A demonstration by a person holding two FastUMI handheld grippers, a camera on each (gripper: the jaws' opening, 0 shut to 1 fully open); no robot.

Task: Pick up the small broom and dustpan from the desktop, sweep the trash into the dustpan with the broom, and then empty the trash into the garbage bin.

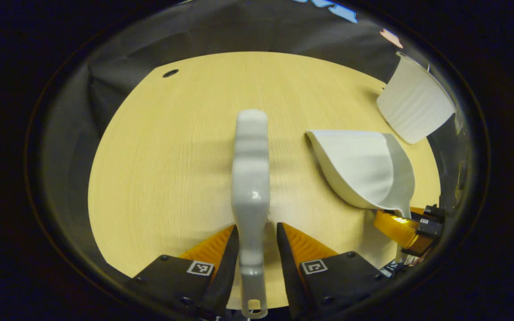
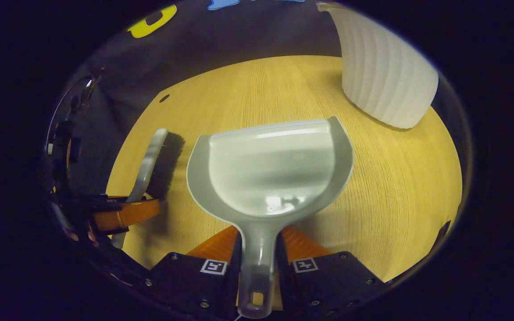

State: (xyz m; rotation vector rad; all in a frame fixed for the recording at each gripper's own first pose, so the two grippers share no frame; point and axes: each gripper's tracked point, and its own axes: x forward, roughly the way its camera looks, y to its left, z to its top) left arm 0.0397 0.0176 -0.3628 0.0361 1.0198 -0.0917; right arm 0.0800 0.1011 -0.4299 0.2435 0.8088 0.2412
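The grey small broom [image 1: 251, 178] points away from me along the wooden desktop [image 1: 159, 169], bristles hidden underneath. My left gripper [image 1: 257, 232] is shut on its handle. In the right gripper view the broom [image 2: 156, 162] shows dark bristles, with the left gripper [image 2: 125, 213] clamped across its handle. The pale grey dustpan [image 2: 270, 174] lies mouth away from me, and my right gripper [image 2: 258, 238] is shut on its handle. From the left gripper view the dustpan [image 1: 364, 169] sits right of the broom, the right gripper [image 1: 406, 227] behind it. I see no trash.
A white ribbed garbage bin [image 2: 386, 71] stands on the desktop's far right corner, beyond the dustpan; it also appears at the upper right as the bin [image 1: 413, 104]. A small round hole [image 1: 170, 73] marks the far left of the desktop. Black cloth walls the back.
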